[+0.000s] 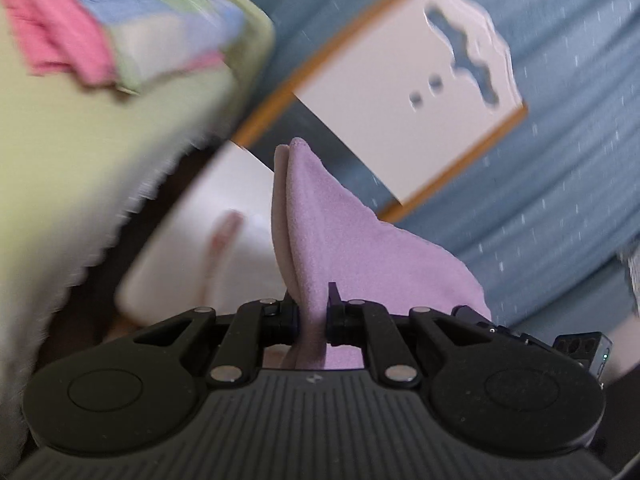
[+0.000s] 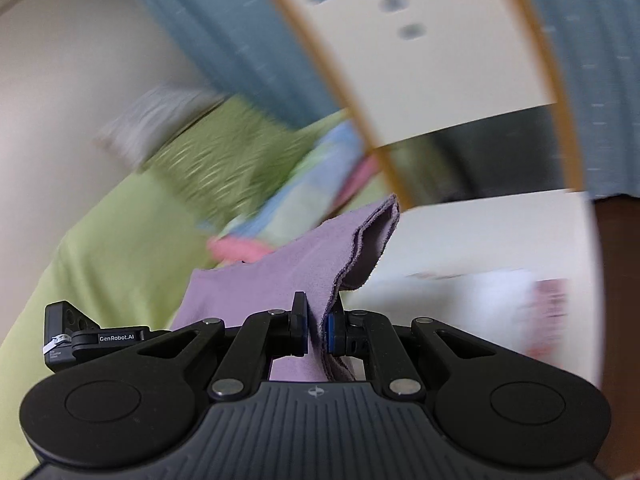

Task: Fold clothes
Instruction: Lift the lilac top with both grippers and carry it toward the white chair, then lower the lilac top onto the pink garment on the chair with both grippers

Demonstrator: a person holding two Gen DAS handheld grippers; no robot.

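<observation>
Green bedsheet (image 2: 100, 248) carries a folded stack (image 1: 132, 36); nearer the cameras, left gripper (image 1: 314, 320) & right gripper (image 2: 318, 328) each pinch the lilac cloth (image 1: 320, 232), lifted w/ edges doubled, prob. mid-fold.

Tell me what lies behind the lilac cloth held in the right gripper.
Behind the lilac cloth, pinched in the right gripper, lie a blurred stack of folded clothes on green bedding and a white headboard. The cloth hides the stack's near edge.
</observation>
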